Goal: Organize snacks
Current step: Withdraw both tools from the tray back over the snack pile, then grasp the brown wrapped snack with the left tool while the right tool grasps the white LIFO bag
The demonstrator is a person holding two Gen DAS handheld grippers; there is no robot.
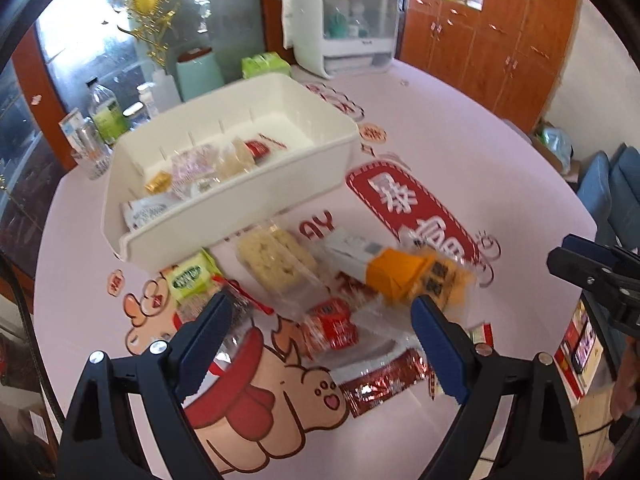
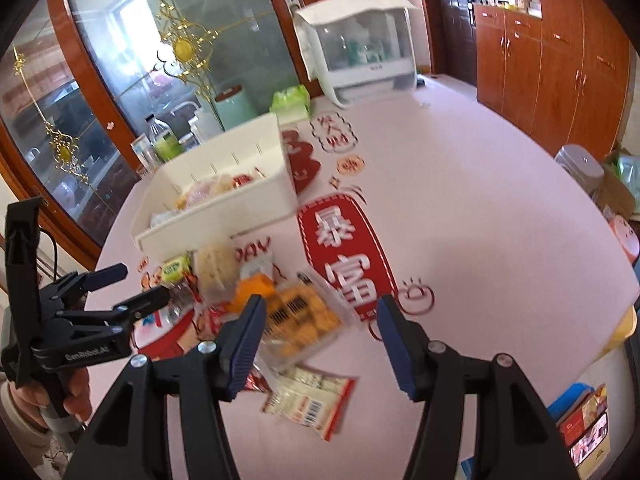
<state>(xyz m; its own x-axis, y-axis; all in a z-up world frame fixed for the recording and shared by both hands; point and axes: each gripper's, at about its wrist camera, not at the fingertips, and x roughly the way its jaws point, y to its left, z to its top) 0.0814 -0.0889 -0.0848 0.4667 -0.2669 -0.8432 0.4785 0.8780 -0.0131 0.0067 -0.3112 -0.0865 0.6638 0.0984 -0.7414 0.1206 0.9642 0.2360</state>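
A white bin (image 1: 240, 220) stands on the pink tablecloth and holds several wrapped snacks at its left end. In front of it lies a loose pile: a green packet (image 1: 192, 280), a pale cracker pack (image 1: 276, 260), an orange pack (image 1: 416, 280), a small red pack (image 1: 328, 326) and a red foil bar (image 1: 384, 380). My left gripper (image 1: 320, 306) hangs open just above the red pack, holding nothing. My right gripper (image 2: 320, 304) is open over the orange pack (image 2: 300, 320), with nothing gripped. A white-and-red packet (image 2: 308, 396) lies nearer me. The left gripper (image 2: 140, 282) shows at the left.
At the table's far end stand a white dish cabinet (image 1: 344, 28), a mint-green jar (image 1: 198, 76), a green tissue pack (image 1: 266, 65) and bottles (image 1: 106, 116). Wooden cupboards (image 2: 560, 60) line the right wall. Booklets (image 2: 584, 432) lie at the near right edge.
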